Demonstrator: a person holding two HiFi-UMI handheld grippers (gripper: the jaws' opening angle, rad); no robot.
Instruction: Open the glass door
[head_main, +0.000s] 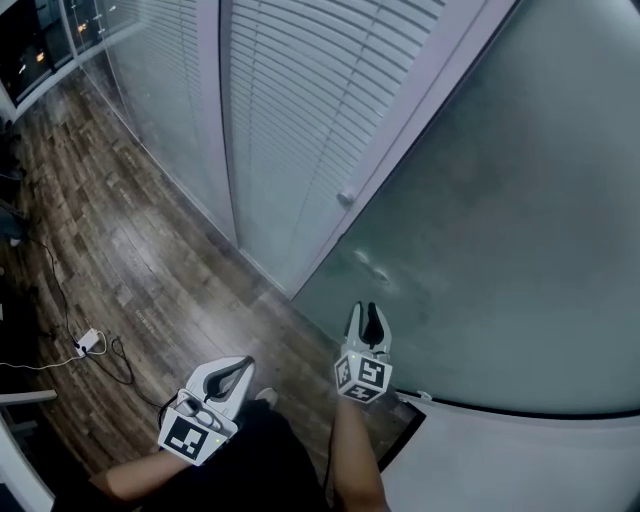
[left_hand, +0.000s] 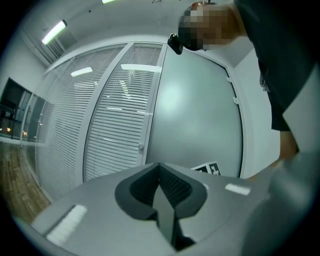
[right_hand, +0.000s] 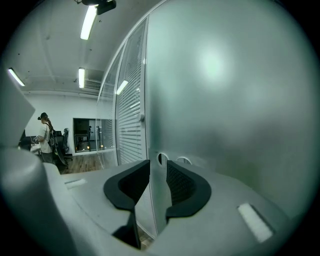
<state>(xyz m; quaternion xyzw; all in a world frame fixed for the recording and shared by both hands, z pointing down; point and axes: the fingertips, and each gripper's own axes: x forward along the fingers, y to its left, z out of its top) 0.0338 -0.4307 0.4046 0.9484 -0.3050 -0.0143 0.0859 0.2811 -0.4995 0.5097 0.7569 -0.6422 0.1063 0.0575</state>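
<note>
The frosted glass door (head_main: 500, 200) fills the right of the head view, beside a white post with a small knob (head_main: 346, 197). My right gripper (head_main: 369, 312) points at the door low down. In the right gripper view its jaws (right_hand: 157, 167) stand open, and the door's (right_hand: 225, 100) vertical edge runs down through the gap without the pads pressing on it. Two round fittings (right_hand: 163, 159) sit on the glass just beyond. My left gripper (head_main: 243, 365) hangs back at the lower left, shut on nothing (left_hand: 160, 172), facing the door (left_hand: 200, 115).
Glass walls with white blinds (head_main: 290, 110) run off to the left. The wooden floor (head_main: 130, 260) carries a power strip and cables (head_main: 88, 342). A white frame (head_main: 520, 460) lies at the lower right. A person (right_hand: 46, 135) stands far off in the right gripper view.
</note>
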